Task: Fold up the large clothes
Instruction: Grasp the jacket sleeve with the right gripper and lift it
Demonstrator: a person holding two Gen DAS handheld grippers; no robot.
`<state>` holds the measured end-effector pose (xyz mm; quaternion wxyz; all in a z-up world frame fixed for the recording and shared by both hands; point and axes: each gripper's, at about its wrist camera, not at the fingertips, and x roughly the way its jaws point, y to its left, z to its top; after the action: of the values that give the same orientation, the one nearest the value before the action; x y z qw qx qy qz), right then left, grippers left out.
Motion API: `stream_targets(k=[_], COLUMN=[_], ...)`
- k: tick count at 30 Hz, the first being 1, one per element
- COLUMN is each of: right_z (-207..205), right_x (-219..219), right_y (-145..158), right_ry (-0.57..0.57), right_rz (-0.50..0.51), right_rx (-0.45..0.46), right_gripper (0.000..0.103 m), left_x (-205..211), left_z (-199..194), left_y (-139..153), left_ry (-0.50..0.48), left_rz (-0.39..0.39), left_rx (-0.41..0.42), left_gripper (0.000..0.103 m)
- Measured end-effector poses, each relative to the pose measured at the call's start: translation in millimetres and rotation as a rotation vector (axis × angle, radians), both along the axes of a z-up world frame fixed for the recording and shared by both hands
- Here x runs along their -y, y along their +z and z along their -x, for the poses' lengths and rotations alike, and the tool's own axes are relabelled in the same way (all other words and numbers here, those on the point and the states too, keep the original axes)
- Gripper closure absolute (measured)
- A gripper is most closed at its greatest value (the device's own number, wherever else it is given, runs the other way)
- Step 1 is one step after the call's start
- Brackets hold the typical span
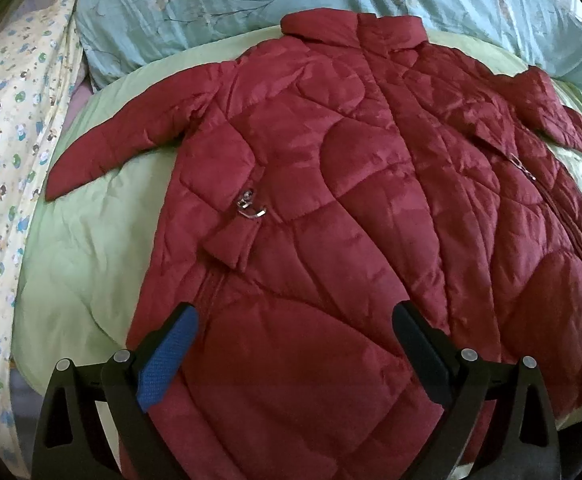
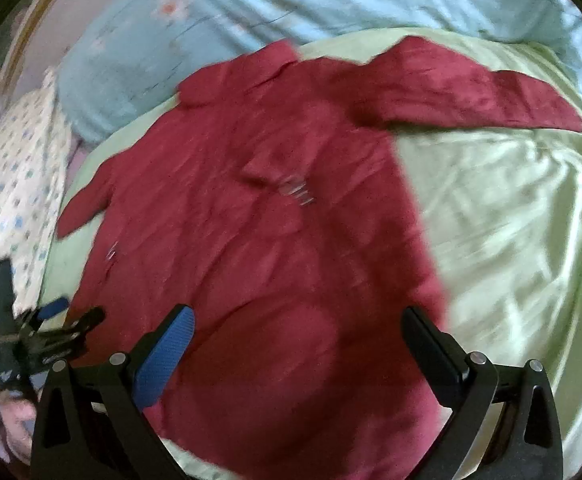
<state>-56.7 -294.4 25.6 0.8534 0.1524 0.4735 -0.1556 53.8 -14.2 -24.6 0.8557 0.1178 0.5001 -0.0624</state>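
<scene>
**Quilted red coat spread flat on a green quilt, both grippers open above its hem**

A long dark-red padded coat (image 1: 331,200) lies face up and unfolded on a pale green satin quilt (image 1: 87,240). Its shell is slightly glossy and puffed, stitched into curved and diamond-shaped panels. The collar (image 1: 351,28) points toward a teal floral pillow (image 1: 195,12) at the far end, and both sleeves stretch outward: the left-hand sleeve (image 1: 107,148) tapers to a narrow cuff. A small metal buckle (image 1: 249,206) glints on a flap pocket.

The left gripper (image 1: 295,356) hovers over the lower part of the coat, its two fingers spread wide with nothing between them; one finger carries a textured blue pad (image 1: 167,360), the other is plain black.

The right gripper (image 2: 297,352) is likewise spread wide and empty above the hem, though its view is motion-blurred. A yellow patterned cloth (image 1: 7,160) with small cartoon prints runs along the left side of the bed.
</scene>
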Motion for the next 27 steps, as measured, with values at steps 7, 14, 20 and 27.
stream_targets(k=[7, 14, 20, 27], right_z=[14.4, 22.1, 11.8, -12.9], right_x=[91.5, 202.5, 272.8, 313.2], right_y=[18.8, 33.1, 15.0, -11.1], right_ry=[-0.181, -0.381, -0.5, -0.525], right_rz=[0.007, -0.044, -0.113, -0.237], right_rx=[0.105, 0.222, 0.246, 0.288], right_gripper=[0.0, 0.001, 0.013, 0.027], left_x=[3.3, 6.4, 10.7, 16.9], left_z=[-12.8, -22.9, -31.3, -38.1], left_y=[-10.5, -22.7, -31.6, -39.1], left_ry=[-0.003, -0.008, -0.006, -0.003], left_rz=[0.047, 0.04, 0.017, -0.002], left_rx=[-0.05, -0.072, -0.089, -0.102], left_gripper=[0.004, 0.004, 0.004, 0.004])
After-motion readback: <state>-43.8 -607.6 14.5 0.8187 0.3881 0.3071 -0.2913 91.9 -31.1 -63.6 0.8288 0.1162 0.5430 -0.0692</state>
